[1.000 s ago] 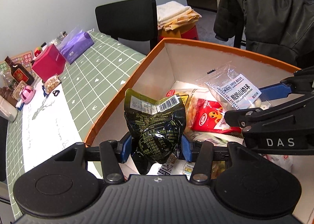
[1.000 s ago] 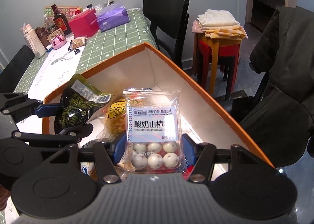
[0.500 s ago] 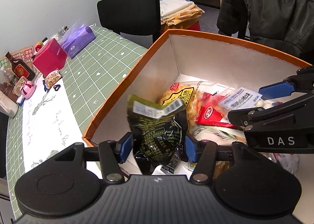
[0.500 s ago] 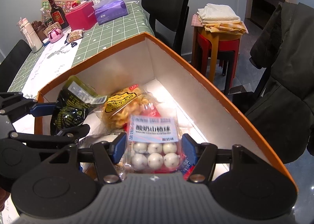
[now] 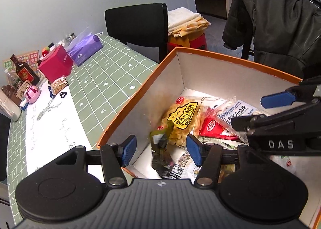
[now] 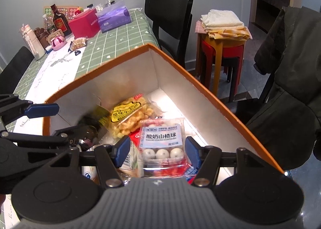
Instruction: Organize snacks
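Nearest the lenses, both pairs of tongs hung over the orange-rimmed box (image 5: pixel 236 58) with their blue pads spread and nothing between them: the left tongs (image 5: pixel 161 149) stood wide above one dark green packet (image 5: pixel 161 146) — blurred, untouched by either pad, lying inside the box by its near-left wall — while the right tongs (image 6: pixel 156 151) were parted just as widely over one clear packet of white yogurt-coated hawthorn balls (image 6: pixel 162 142), which lay flat on the heap with a gap on each side. Just beyond sat one yellow bag of puffed snacks (image 5: pixel 183 121) and, touching it on the right, one red packet (image 5: pixel 212 129); other wrappers underneath were too hidden to count. Past the box, on the green checked surface (image 5: pixel 104 80), stood one pink box (image 5: pixel 57 64), one purple tissue pack (image 5: pixel 84 47) and one dark bottle (image 5: pixel 24 71). Farthest off were one black chair (image 5: pixel 138 26) and a stack of stools carrying folded cloths (image 6: pixel 224 21).
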